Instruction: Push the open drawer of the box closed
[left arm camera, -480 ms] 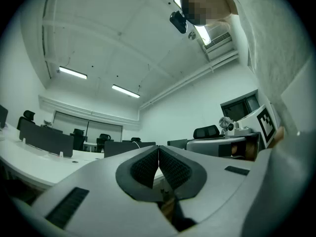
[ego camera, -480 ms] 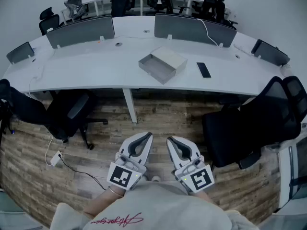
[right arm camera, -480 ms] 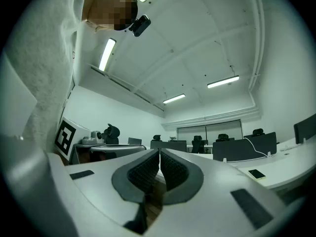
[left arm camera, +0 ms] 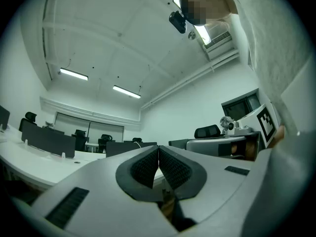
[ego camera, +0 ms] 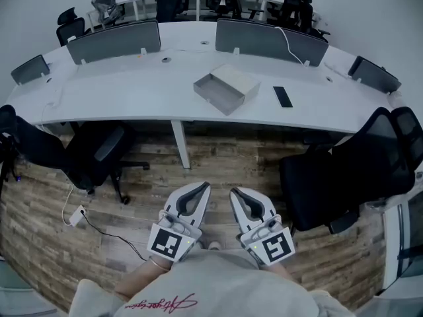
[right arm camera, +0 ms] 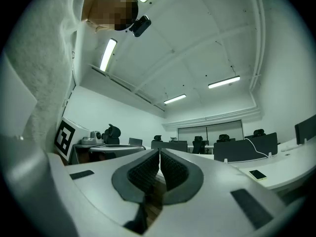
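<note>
Box (ego camera: 239, 79) with its drawer (ego camera: 213, 92) pulled out is seen on the curved white desk (ego camera: 132, 88), a little to the right of the desk's middle. The drawer is turned toward the near left side. A dark phone (ego camera: 282, 96) is laid flat near the box, on its right, and is not touching it. Grey partition screens (ego camera: 114, 41) are fixed along the far edge of the desk. Black office chairs (ego camera: 96, 152) are placed at the near side of the desk, on the wooden floor (ego camera: 218, 157).

Both grippers are held well apart from the box, low and close to the person's body, above the floor. The left gripper (ego camera: 202, 187) is closed: in the left gripper view, the left gripper (left arm camera: 158, 151) is shown with its pads pressed together and nothing between them. The right gripper (ego camera: 234, 191) is closed in the same way, and in the right gripper view the right gripper (right arm camera: 159, 154) is seen with its pads meeting on nothing. The two grippers are kept side by side, near each other but not touching.
</note>
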A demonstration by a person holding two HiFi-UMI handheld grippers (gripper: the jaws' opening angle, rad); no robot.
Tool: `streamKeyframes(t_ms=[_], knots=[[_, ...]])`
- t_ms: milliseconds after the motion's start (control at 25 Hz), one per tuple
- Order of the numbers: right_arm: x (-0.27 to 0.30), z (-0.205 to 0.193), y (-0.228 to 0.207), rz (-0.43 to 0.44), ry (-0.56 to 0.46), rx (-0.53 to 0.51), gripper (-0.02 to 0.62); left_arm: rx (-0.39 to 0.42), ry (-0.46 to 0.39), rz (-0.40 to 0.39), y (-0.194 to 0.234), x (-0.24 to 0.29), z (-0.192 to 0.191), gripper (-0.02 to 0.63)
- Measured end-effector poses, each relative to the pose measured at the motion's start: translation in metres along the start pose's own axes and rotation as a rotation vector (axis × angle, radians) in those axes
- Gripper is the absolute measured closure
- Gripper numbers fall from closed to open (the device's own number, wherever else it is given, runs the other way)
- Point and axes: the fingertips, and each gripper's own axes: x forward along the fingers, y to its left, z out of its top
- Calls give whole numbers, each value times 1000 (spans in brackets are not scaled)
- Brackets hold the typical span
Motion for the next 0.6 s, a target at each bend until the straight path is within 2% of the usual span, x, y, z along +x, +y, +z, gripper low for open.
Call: streamKeyframes(t_ms=[600], knots=[[-6,11,-8,-32,-59,12,574,5,-12,13,-3,2,3,588]])
